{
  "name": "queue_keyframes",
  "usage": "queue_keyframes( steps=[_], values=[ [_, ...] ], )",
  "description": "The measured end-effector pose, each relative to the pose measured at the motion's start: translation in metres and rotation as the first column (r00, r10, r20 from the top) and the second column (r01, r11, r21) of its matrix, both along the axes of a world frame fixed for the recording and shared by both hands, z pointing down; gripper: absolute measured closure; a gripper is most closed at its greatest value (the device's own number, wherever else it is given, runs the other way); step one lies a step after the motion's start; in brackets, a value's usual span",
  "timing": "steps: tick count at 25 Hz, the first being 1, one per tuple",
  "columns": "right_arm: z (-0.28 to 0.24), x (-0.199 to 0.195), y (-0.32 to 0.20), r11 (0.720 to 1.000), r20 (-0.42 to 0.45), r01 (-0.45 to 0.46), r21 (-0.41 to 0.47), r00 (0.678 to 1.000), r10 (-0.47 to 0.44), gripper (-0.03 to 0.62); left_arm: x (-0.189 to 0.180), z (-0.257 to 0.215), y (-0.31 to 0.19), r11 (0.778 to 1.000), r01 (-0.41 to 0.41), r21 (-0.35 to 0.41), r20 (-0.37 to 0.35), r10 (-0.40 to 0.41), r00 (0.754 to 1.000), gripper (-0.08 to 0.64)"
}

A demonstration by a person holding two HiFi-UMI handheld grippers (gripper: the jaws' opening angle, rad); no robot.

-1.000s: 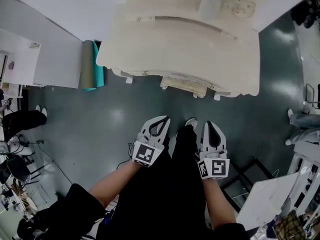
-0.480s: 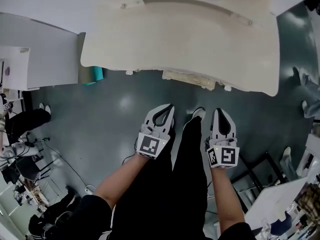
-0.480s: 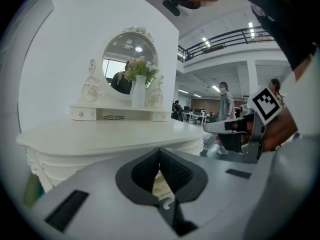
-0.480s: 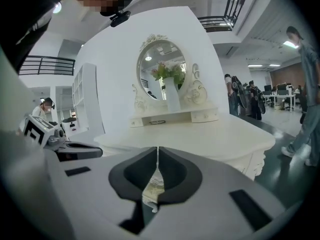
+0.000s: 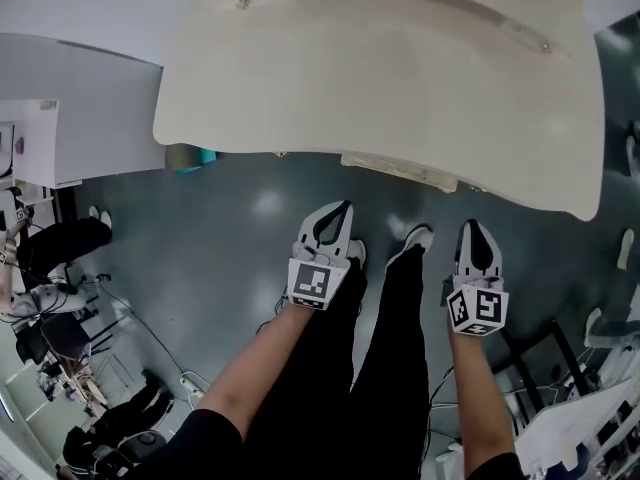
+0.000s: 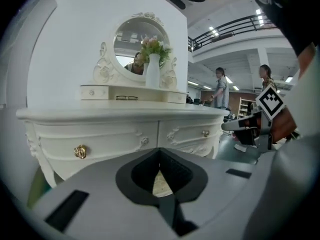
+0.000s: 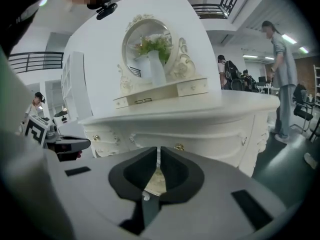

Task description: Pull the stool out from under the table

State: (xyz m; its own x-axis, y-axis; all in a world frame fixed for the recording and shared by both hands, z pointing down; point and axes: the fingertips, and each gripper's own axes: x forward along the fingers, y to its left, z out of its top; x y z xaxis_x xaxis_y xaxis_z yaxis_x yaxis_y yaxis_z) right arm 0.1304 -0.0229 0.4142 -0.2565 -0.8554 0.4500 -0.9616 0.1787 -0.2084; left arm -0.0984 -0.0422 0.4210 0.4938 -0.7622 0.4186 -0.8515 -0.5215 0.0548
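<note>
Overhead, cream dressing table (image 5: 400, 78), grey floor (image 5: 220, 258).

We see a white vase (image 6: 152, 71) of flowers (image 6: 154, 45) standing in front of an oval mirror (image 6: 129, 40) with a carved frame, a pair of glasses (image 6: 127, 98) lying on the shelf (image 6: 100, 92) just left of it, and a plain white partition (image 6: 65, 39) rising behind. On the dark glossy floor (image 5: 220, 238) we make out a rolled mat (image 5: 192, 158), teal and olive, only partly in view beside the partition's foot. Farther off, one bystander (image 6: 220, 86) and a second (image 6: 265, 76) stand in an open hall under a railed balcony (image 6: 225, 26) lit by ceiling lamps.
</note>
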Motion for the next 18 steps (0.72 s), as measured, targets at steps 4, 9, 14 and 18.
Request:
queue_keyframes(
  steps=[4,9,14,18],
  values=[
    [0.034,0.001,-0.008,0.999,-0.046,0.016,-0.030,0.999,-0.018,0.572,-0.008,0.027,-0.013,0.999,0.026,-0.021,0.007,-0.026,1.000,0.555],
    [0.072,0.012,-0.010,0.996,-0.089,0.050,-0.079,0.994,-0.057,0.572,-0.008,0.058,-0.031,0.998,0.033,-0.048,0.011,-0.033,0.999,0.555],
    [0.118,0.025,-0.007,0.991,-0.117,0.072,-0.113,0.990,-0.085,0.566,-0.007,0.104,-0.033,0.996,-0.035,-0.082,0.067,0.041,0.997,0.555],
    [0.153,0.031,-0.007,0.986,-0.116,0.066,-0.150,0.990,-0.084,0.478,-0.012,0.139,-0.034,0.987,-0.079,-0.139,0.065,0.089,0.994,0.548]
  ],
)
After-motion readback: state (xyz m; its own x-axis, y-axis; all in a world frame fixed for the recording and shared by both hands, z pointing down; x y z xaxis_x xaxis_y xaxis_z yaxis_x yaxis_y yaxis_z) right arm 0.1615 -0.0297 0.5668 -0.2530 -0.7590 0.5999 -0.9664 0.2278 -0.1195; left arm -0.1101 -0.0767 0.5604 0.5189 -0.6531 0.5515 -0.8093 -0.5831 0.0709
